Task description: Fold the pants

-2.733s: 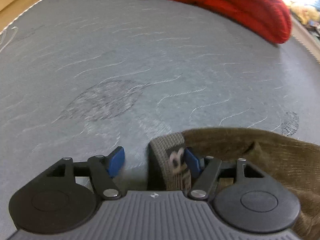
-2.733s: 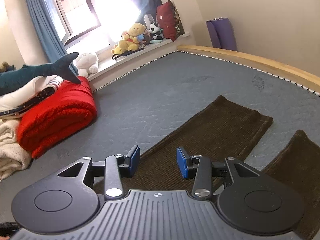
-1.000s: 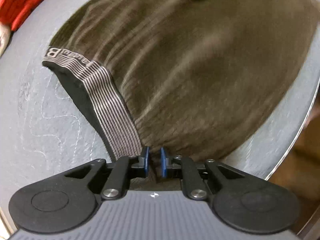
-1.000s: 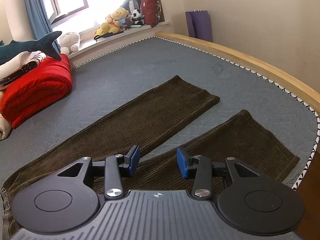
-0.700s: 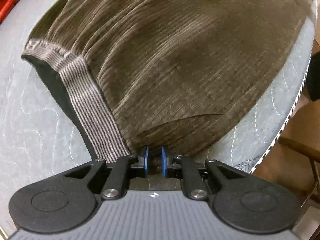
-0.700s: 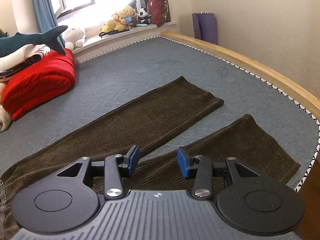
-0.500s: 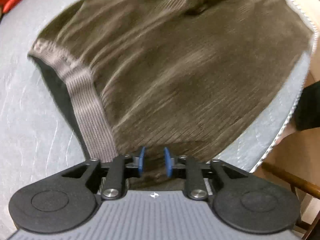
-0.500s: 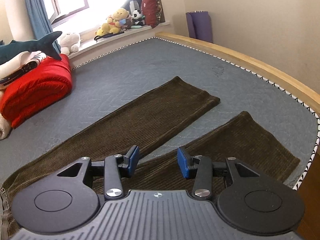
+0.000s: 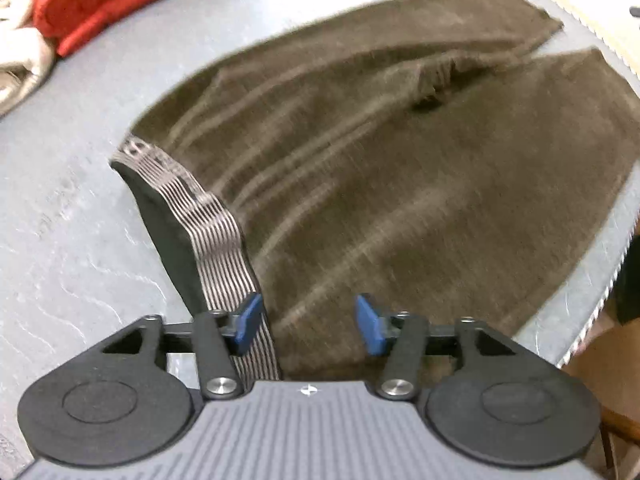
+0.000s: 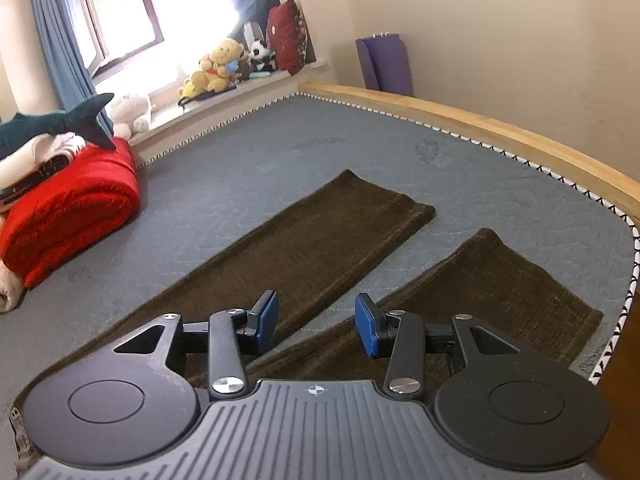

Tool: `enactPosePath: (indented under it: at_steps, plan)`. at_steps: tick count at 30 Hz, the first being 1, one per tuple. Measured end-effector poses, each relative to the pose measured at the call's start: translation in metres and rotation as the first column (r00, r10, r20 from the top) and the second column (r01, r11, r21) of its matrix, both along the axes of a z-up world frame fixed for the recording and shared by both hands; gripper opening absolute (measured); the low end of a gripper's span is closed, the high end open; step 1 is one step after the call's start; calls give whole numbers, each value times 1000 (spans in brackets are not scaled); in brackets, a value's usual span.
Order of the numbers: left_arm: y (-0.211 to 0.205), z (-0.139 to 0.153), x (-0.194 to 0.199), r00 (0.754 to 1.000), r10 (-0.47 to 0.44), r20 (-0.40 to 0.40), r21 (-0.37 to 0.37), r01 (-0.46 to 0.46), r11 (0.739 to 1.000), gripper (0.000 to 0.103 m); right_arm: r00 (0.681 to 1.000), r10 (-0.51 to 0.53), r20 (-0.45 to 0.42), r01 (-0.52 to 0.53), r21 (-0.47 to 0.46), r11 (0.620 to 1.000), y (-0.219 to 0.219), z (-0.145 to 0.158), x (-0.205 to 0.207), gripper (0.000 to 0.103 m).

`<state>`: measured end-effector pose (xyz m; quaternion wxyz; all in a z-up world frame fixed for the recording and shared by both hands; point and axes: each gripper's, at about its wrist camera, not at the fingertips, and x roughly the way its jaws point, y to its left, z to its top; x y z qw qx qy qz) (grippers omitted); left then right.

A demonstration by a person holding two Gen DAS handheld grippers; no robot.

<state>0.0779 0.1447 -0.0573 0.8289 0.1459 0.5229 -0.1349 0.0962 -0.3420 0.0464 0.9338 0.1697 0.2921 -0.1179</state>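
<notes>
Brown corduroy pants (image 9: 400, 168) lie spread on the grey mattress (image 9: 72, 216), their striped grey waistband (image 9: 212, 236) standing up at the left in the left wrist view. My left gripper (image 9: 308, 324) hovers over the waistband corner; its jaws are opening and the blue pads (image 9: 248, 320) no longer press the cloth. In the right wrist view the two pant legs (image 10: 320, 248) run away from me side by side. My right gripper (image 10: 316, 320) hangs open above the gap between the legs, holding nothing.
A folded red blanket (image 10: 72, 216) with a toy shark (image 10: 60, 124) on it lies at the far left. Stuffed toys (image 10: 224, 68) line the window sill. A wooden bed frame (image 10: 500, 136) borders the mattress on the right; a purple mat (image 10: 384, 64) leans on the wall.
My left gripper's jaws went from shut on the waistband corner to wide apart, letting the cloth go, and it rose a little. The right gripper stayed where it was.
</notes>
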Motion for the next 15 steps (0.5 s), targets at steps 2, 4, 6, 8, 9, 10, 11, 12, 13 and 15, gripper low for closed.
enactPosePath:
  at_steps: [2, 4, 6, 8, 9, 10, 11, 12, 13, 15]
  plan:
    - [1, 6, 4, 999, 26, 37, -26, -25, 999, 70, 1000, -10, 5, 10, 0, 1000, 1, 1, 1, 45]
    - [3, 10, 6, 996, 46, 70, -42, -43, 998, 71, 1000, -22, 0, 22, 8, 1000, 1, 0, 4, 49]
    - [2, 16, 7, 992, 58, 114, -46, -53, 998, 71, 999, -33, 0, 33, 22, 999, 1, -1, 6, 52]
    - [0, 20, 10, 989, 68, 128, -46, -62, 997, 73, 999, -36, 1, 36, 25, 999, 1, -1, 8, 56]
    - [0, 21, 12, 990, 78, 121, -53, -73, 996, 73, 999, -36, 1, 36, 20, 999, 2, -1, 10, 58]
    - [1, 20, 15, 990, 93, 106, -66, -86, 994, 73, 999, -37, 2, 37, 15, 999, 3, -1, 11, 62]
    - [2, 20, 17, 990, 101, 97, -74, -94, 993, 73, 999, -35, 6, 35, 12, 999, 4, -1, 11, 65]
    - [2, 20, 20, 989, 113, 95, -71, -107, 992, 73, 999, -34, 10, 34, 10, 999, 5, -1, 12, 67]
    - [3, 20, 22, 987, 123, 99, -63, -117, 991, 73, 999, -32, 15, 32, 11, 999, 6, -1, 12, 71]
    - [5, 19, 26, 985, 142, 98, -60, -137, 989, 73, 999, -17, 31, 16, 17, 1000, 7, 0, 13, 74]
